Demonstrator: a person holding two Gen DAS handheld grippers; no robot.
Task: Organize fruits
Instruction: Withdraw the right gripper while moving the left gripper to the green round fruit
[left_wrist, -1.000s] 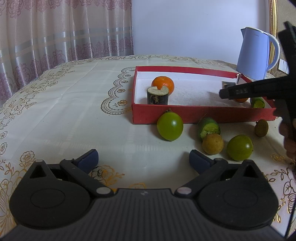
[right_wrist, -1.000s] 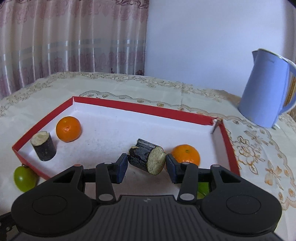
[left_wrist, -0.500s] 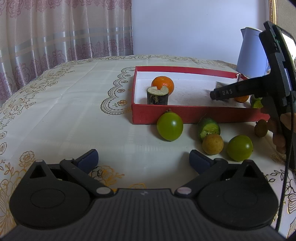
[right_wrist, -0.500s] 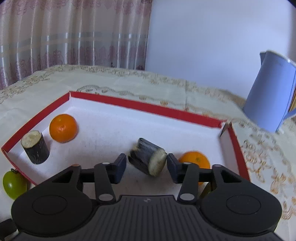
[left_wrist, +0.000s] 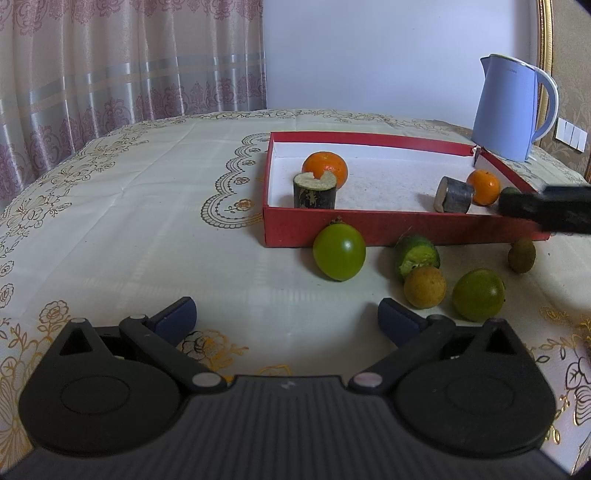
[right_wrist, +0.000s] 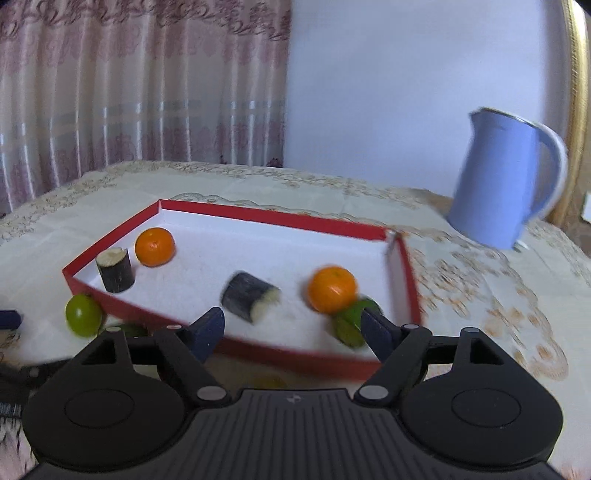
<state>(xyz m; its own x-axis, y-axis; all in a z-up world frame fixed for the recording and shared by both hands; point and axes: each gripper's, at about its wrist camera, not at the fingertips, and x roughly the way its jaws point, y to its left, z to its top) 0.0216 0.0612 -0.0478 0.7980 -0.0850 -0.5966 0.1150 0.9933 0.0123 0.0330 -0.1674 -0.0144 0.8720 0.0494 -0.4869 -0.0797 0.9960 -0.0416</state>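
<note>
The dark cane piece lies on its side in the red box, just ahead of the right gripper and a little left of the midline between its jaws, which stand wide apart and hold nothing. An orange sits ahead toward the right jaw, with a green fruit tucked against that jaw's tip. Farther ahead to the left stand an upright cane piece and a second orange.

The left gripper hovers low over the table, jaws also spread and empty. Ahead of it, outside the box, lie a green tomato, a cut green piece, a brown fruit, another green fruit and a small brown one.

The step in hand looks like moving on to the next loose fruit. That calls for either gripper to drop over one, likely the green tomato, straddle it and close gently, since it would roll.
</note>
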